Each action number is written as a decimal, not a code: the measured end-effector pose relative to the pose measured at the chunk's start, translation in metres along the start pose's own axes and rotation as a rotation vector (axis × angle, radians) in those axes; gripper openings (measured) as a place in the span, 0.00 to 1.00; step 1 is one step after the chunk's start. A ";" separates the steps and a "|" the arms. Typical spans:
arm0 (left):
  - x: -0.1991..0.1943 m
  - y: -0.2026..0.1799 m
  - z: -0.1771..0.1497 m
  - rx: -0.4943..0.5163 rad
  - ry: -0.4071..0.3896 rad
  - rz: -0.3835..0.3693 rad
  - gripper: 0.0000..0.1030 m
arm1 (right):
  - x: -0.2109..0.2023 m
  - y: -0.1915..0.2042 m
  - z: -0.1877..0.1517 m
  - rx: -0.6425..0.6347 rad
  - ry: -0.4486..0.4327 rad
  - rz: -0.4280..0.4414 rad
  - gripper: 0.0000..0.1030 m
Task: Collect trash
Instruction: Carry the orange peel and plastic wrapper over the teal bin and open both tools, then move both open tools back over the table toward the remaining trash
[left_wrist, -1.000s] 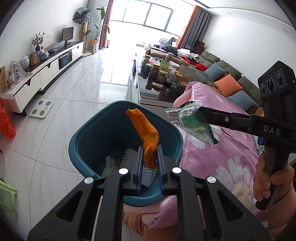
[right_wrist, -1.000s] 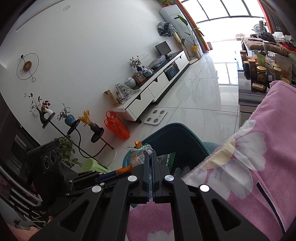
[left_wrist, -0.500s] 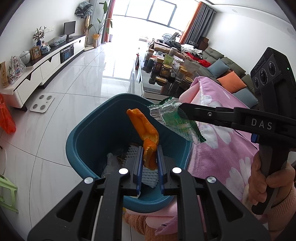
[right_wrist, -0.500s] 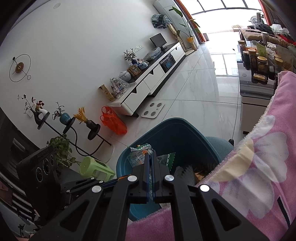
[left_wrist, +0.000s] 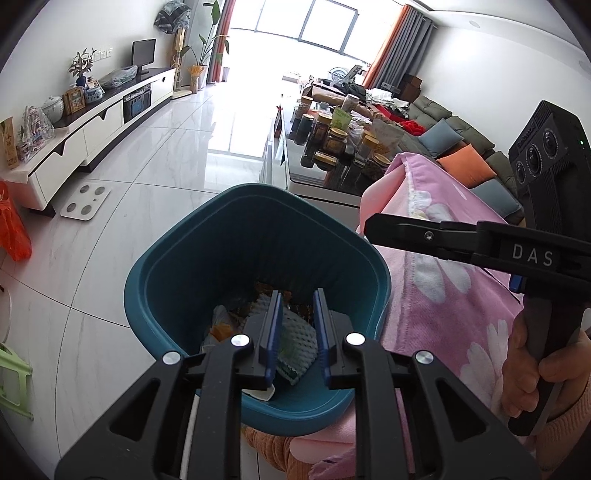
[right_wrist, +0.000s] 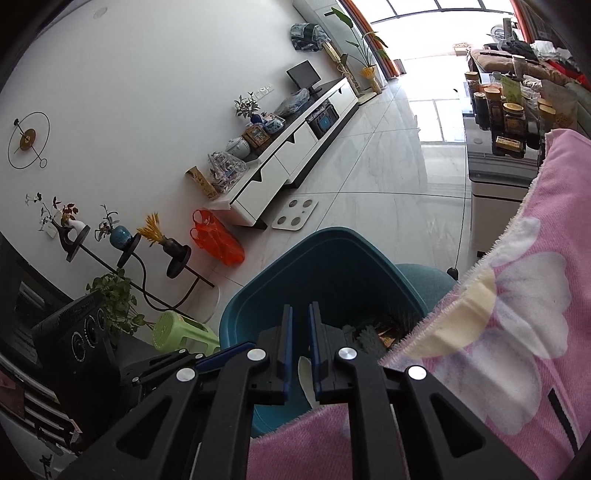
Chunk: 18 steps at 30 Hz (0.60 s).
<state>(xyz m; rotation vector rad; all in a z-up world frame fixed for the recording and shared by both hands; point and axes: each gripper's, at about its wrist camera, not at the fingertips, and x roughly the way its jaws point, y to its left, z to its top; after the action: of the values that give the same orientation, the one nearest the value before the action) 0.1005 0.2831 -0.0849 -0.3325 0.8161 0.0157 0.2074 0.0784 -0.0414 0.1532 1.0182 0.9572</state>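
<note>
A teal bin (left_wrist: 177, 266) stands on the floor beside the pink flowered blanket (left_wrist: 454, 295). It holds several pieces of trash, among them white foam netting (left_wrist: 297, 339) and an orange scrap (left_wrist: 221, 328). My left gripper (left_wrist: 297, 302) is open and empty just above the bin's near side. My right gripper (right_wrist: 299, 314) is open and empty over the bin (right_wrist: 314, 266); in the left wrist view its black fingers (left_wrist: 399, 230) reach in from the right above the bin's rim.
A glass coffee table (left_wrist: 317, 173) crowded with jars stands behind the bin. A white TV cabinet (left_wrist: 92, 133), a white scale (left_wrist: 85, 201), an orange bag (left_wrist: 13, 232) and a green stool (right_wrist: 181, 332) lie to the left. A sofa with cushions (left_wrist: 465, 166) is at the right.
Both grippers have opened. The orange peel left my left gripper and the green wrapper left my right gripper; both have dropped into the bin.
</note>
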 end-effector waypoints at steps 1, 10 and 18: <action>-0.003 -0.002 0.000 0.004 -0.009 -0.002 0.18 | -0.005 0.001 -0.001 -0.006 -0.009 0.000 0.14; -0.050 -0.036 -0.007 0.093 -0.122 -0.049 0.29 | -0.078 0.000 -0.023 -0.069 -0.124 -0.010 0.29; -0.074 -0.088 -0.020 0.193 -0.159 -0.127 0.34 | -0.149 -0.017 -0.056 -0.075 -0.230 -0.077 0.32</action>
<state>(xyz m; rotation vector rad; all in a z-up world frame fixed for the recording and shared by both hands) 0.0478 0.2022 -0.0200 -0.1973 0.6326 -0.1525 0.1483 -0.0584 0.0163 0.1563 0.7707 0.8845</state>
